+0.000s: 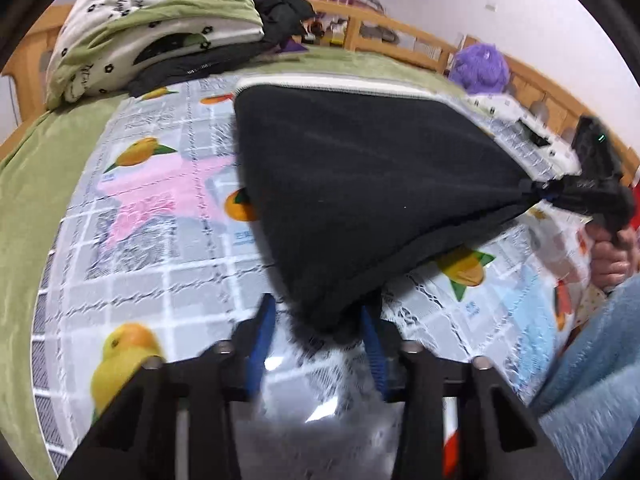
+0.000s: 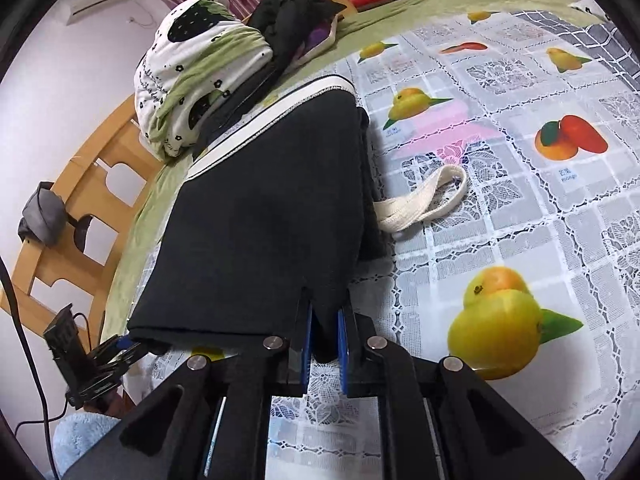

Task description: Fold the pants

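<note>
A bed (image 2: 360,12) with a green cover is seen, with a fruit-print lace cloth (image 2: 520,208) spread over it. Black pants (image 2: 260,232), folded, with a white-striped waistband (image 2: 280,112) at the far end, are laid on the cloth and lifted at the near edge. A rolled white-and-green floral quilt (image 2: 188,76) and dark clothes (image 2: 288,16) are piled behind the pants. A cream strap (image 2: 432,196) is seen just beside the pants' right edge. The right hand-held gripper (image 2: 325,340) is clamped narrow on one near corner of the pants. The left hand-held gripper (image 1: 320,328) is seen with blue pads (image 1: 264,320) either side of the other corner; the view is blurred, so contact cannot be told. A hand (image 1: 612,256) and a denim sleeve (image 1: 592,360) are visible at right.
</note>
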A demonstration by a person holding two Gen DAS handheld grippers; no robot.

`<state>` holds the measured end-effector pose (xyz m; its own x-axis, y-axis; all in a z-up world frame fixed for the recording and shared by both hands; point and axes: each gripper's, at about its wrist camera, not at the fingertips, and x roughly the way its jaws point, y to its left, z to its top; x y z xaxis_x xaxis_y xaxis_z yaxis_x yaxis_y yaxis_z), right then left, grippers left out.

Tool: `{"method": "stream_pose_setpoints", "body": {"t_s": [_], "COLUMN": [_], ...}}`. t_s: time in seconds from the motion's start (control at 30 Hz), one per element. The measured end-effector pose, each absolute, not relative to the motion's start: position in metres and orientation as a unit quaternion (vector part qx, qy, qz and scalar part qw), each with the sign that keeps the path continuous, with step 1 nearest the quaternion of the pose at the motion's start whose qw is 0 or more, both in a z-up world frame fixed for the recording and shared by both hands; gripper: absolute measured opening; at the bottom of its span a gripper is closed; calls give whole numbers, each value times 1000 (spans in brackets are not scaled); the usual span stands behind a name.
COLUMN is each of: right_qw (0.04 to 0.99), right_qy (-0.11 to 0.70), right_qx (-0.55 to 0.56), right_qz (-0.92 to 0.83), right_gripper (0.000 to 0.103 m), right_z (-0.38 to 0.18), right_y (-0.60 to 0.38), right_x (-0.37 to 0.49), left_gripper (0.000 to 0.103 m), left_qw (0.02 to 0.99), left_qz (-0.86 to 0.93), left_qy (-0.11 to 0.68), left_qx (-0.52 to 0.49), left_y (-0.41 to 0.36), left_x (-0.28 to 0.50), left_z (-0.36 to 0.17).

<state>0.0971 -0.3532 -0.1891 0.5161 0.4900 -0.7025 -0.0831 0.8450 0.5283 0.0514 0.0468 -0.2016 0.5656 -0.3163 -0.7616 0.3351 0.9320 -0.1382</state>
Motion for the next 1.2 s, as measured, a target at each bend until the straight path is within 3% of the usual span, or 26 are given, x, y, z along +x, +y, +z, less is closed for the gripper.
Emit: {"method": "stream_pose_setpoints", "body": {"t_s": [0.07, 0.13, 0.2, 0.3, 0.37, 0.43, 0.5, 0.57, 0.6, 0.63, 0.73, 0.87, 0.93, 1.0, 1.1, 1.2], "right_qw": [839, 838, 838, 835, 835, 835, 833, 831, 831, 832, 832, 835, 833, 831, 833, 836], "right_qy": [459, 457, 461, 464, 464, 465, 466, 468, 469, 469, 468, 468, 471, 474, 481, 478], "right_qx": [237, 244, 241, 244, 243, 241, 244, 247, 247, 246, 248, 236, 238, 236, 214, 201], "right_qz": [171, 170, 167, 167, 168, 169, 169, 168, 167, 167, 169, 166, 167, 170, 172, 176], "right_gripper": [10, 10, 10, 10, 10, 10, 10, 10, 10, 10, 10, 10, 10, 12, 20, 18], "right_z": [-190, -191, -196, -200, -200, -201, -203, -205, -205, -204, -204, -206, -209, -210, -207, -196], "right_y": [-357, -357, -356, -356, -356, -356, -355, -355, -354, -354, -354, -352, -352, -353, -352, -358], "right_x": [96, 96, 95, 97, 97, 97, 98, 99, 99, 98, 98, 97, 98, 98, 96, 89], "left_gripper": [17, 17, 20, 24, 34, 57, 67, 67, 53, 23, 14, 18, 31, 37, 37, 37], "left_qw": [894, 906, 898, 885, 884, 878, 879, 887, 895, 900, 906, 897, 898, 895, 897, 904], "left_qz": [-171, -171, -184, -192, -196, -217, -224, -197, -170, -144, -146, -150, -149, -149, -142, -127], "left_qy": [414, 388, 397, 425, 423, 426, 421, 413, 404, 398, 393, 412, 410, 416, 416, 407], "left_qx": [20, -23, -43, 7, 31, 25, 27, 61, 87, 105, 65, 57, 65, 58, 50, 46], "left_y": [41, 54, 60, 53, 51, 50, 43, 31, 25, 23, 32, 32, 35, 42, 58, 75], "left_x": [55, 54, 55, 50, 40, 34, 33, 33, 36, 41, 49, 52, 44, 37, 24, 14], "left_z": [-198, -188, -188, -201, -205, -207, -209, -210, -211, -212, -204, -213, -210, -206, -201, -195]}}
